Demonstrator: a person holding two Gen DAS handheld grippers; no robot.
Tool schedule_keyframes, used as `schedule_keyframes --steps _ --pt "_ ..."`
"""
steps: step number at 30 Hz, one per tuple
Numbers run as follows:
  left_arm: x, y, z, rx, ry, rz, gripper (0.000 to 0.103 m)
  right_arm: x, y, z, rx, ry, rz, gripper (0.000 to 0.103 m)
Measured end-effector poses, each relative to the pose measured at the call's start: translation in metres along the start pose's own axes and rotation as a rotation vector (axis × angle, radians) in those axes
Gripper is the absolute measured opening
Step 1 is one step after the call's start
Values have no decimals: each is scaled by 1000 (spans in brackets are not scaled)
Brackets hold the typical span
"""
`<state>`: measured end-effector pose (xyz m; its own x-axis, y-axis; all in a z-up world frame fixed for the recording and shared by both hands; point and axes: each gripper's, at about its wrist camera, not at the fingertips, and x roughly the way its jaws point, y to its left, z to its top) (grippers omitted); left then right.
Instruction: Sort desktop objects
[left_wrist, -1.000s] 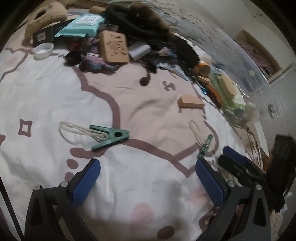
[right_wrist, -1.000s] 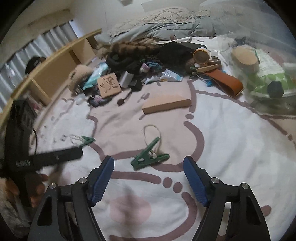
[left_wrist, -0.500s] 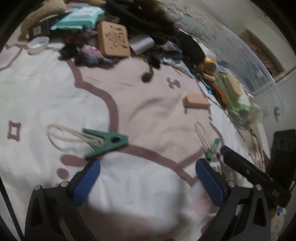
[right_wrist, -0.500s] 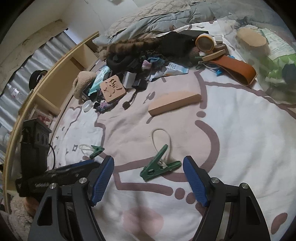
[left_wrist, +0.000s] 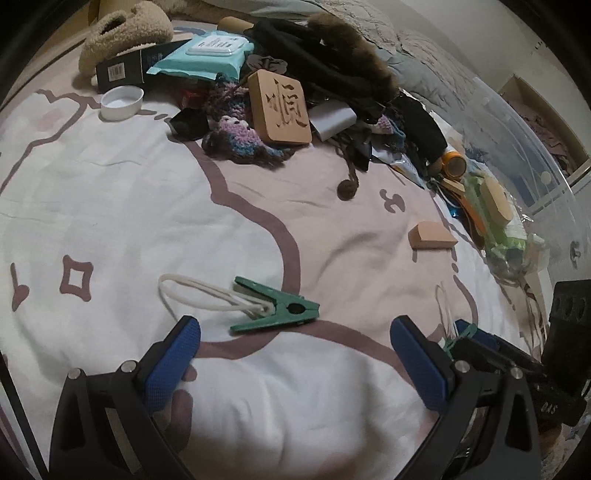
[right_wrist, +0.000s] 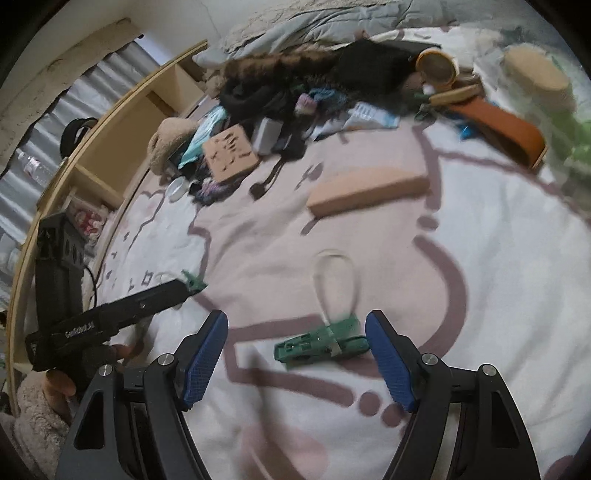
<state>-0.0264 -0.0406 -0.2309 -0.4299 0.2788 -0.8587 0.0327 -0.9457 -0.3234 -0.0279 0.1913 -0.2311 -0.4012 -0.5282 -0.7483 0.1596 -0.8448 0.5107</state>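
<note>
Left wrist view, left to right:

- Bedsheet (left_wrist: 110, 206): white with mauve outlines, bearing everything listed.
- White cap (left_wrist: 122, 102): upturned, at the near left edge of the clutter pile.
- Black box (left_wrist: 136, 70) with barcode, partly under a teal wet-wipes pack (left_wrist: 207, 55).
- Left gripper (left_wrist: 295, 354): jaws wide apart, holding nothing, low over the sheet.
- Green clothespin (left_wrist: 277, 312): lying flat with a white cord loop (left_wrist: 195, 293) through its tail end, just ahead of the blue fingertips (left_wrist: 173, 363), nearer the left one.
- Carved wooden block (left_wrist: 280, 107): leaning on knitted yarn items and dark clothing.
- Tan wedge block (left_wrist: 430, 236): alone on the sheet, right of centre.
- Second green clothespin (left_wrist: 456, 338): largely hidden behind the right finger.
- Clear plastic bin (left_wrist: 517, 155): far right.

Right wrist view, left to right:

- Wooden shelf unit (right_wrist: 110, 140): beyond the bed edge.
- The other gripper's body reaches in from the left, its tip at a green clothespin (right_wrist: 194, 282).
- Right gripper (right_wrist: 295, 354): jaws wide apart, nothing held.
- Green clothespin with cord loop (right_wrist: 321, 341): between the fingertips, toward the right pad, motion-blurred; contact cannot be told.
- Long tan wedge block (right_wrist: 369, 186): beyond it.
- Orange strap (right_wrist: 506, 125): upper right.
</note>
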Motion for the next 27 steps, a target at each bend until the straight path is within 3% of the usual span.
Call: schedule_keyframes --steps 7,16,23,27 --pt "4 -7 -4 28 -11 48 103 -15 -6 -6 95 -31 69 77" --pt "33 -29 1 89 -65 255 103 -30 -17 -5 151 -80 -3 77" --pt "29 -16 0 34 -80 320 103 -23 -14 -7 109 -60 -66 77" --pt "25 -14 -3 75 -72 360 103 -22 -17 -10 118 -52 -68 78"
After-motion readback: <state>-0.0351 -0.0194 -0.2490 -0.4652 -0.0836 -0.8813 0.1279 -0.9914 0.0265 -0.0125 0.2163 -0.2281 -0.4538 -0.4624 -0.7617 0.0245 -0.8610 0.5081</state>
